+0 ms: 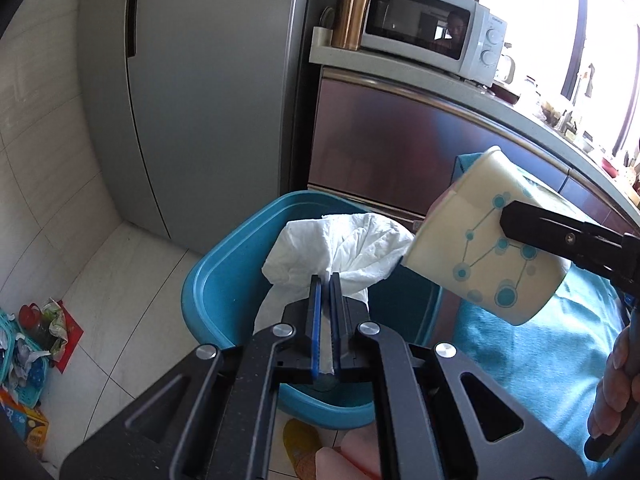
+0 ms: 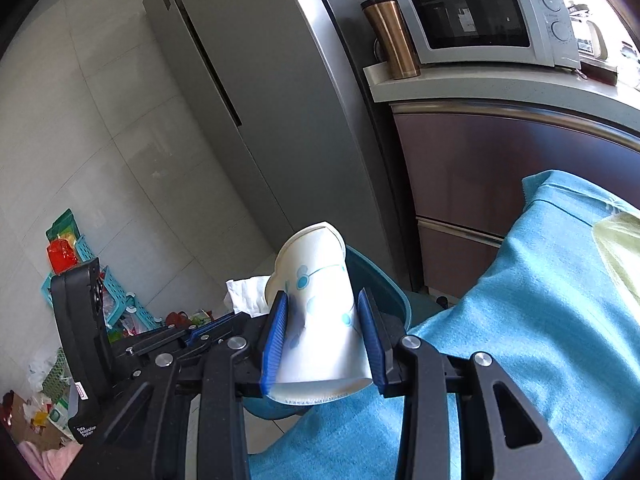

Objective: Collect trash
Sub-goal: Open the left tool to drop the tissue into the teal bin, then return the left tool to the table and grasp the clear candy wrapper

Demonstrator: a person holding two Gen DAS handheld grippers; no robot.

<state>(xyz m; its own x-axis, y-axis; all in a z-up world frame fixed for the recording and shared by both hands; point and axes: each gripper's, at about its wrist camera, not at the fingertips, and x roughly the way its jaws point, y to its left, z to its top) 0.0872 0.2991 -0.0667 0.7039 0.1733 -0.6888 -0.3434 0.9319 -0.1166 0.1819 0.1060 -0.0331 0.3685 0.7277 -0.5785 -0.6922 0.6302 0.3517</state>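
Your left gripper [image 1: 326, 280] pinches the tissue [image 1: 340, 246], right gripper [image 2: 324, 328] clamps the paper cup [image 2: 316, 280]; release both squarely over the blue bin [image 1: 224, 276].

Daylight floods in from the window [image 1: 560, 20] at the upper right of the left wrist view, blown out to white. Both views bend strongly at the edges with dark vignetted corners. Glare streaks the fridge [image 2: 280, 100]; everything stays reasonably sharp.
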